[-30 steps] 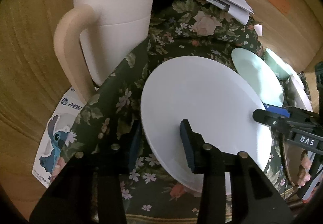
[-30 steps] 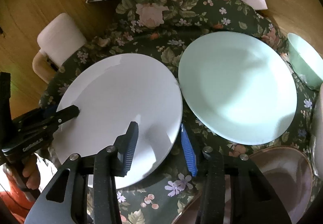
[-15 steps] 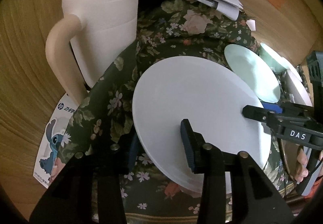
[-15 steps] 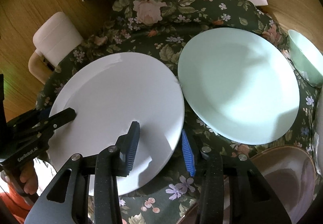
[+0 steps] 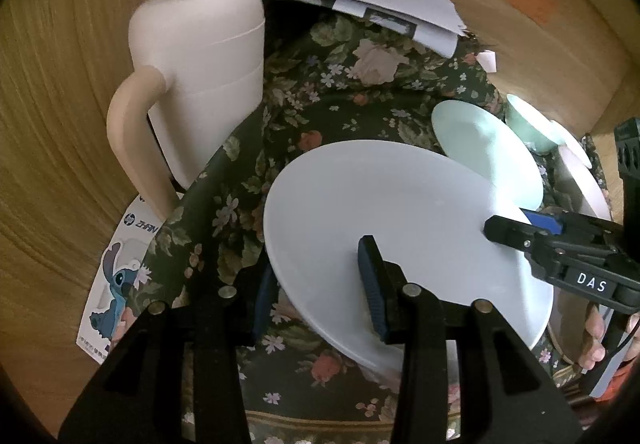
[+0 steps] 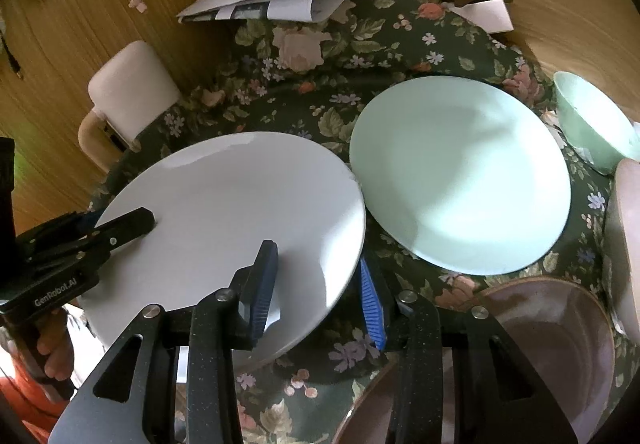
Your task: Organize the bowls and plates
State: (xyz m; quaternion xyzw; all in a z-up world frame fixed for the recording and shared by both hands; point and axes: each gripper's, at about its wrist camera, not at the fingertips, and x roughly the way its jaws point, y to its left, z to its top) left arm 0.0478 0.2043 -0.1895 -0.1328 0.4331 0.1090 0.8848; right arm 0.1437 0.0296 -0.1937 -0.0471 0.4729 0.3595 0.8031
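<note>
Left gripper [image 5: 318, 280] straddling the near-left rim of the white plate [image 5: 400, 228], one finger over, one under; jaws wide, not yet pinching. Right gripper [image 6: 320, 284] doing likewise at the opposite rim, spread as well. Plate lying on the floral cloth [image 5: 240, 180] near the table's front edge, its rim just beside the green plate [image 6: 460, 180]. Risks: uneven closing could be tipping it, or sliding it into the green plate; the glazed rim may be slipping off the pads.
</note>
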